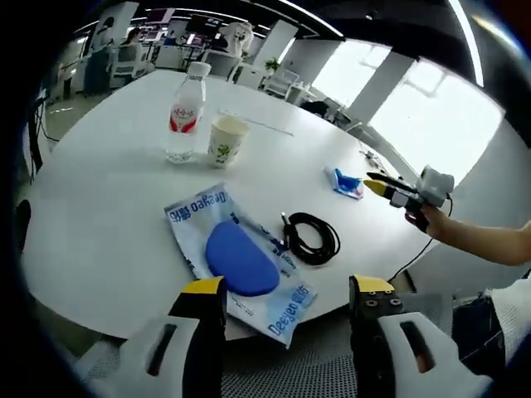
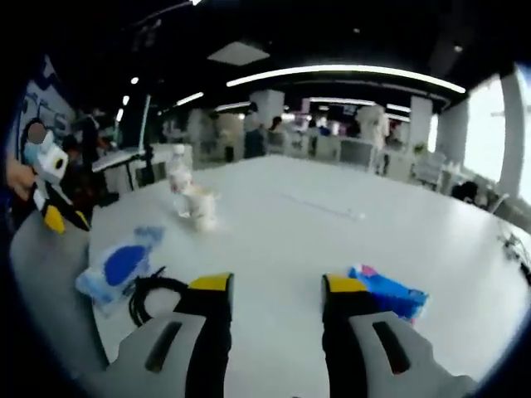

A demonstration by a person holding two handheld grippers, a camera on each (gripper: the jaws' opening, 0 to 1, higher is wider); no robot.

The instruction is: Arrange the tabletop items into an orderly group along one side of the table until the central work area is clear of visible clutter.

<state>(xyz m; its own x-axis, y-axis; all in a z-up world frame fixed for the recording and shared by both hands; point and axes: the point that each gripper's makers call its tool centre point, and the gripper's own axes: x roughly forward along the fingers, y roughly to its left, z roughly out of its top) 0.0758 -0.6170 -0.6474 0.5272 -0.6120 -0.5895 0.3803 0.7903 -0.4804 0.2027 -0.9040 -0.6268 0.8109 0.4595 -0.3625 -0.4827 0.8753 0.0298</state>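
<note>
My left gripper (image 1: 286, 303) hangs with jaws apart, empty; just beyond them lies the blue-and-white plastic pouch (image 1: 241, 261), with the black coiled cable (image 1: 311, 238) to its right. Farther off stand the paper cup (image 1: 226, 140) and clear water bottle (image 1: 186, 114). My right gripper (image 2: 276, 292) is spread too, with the small blue packet (image 2: 392, 294) just right of its jaws.

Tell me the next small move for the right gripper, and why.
Probably ease the open right gripper forward and right over the blue packet, then close: it lies just past the right jaw, apart from the bottle and cup.
</note>
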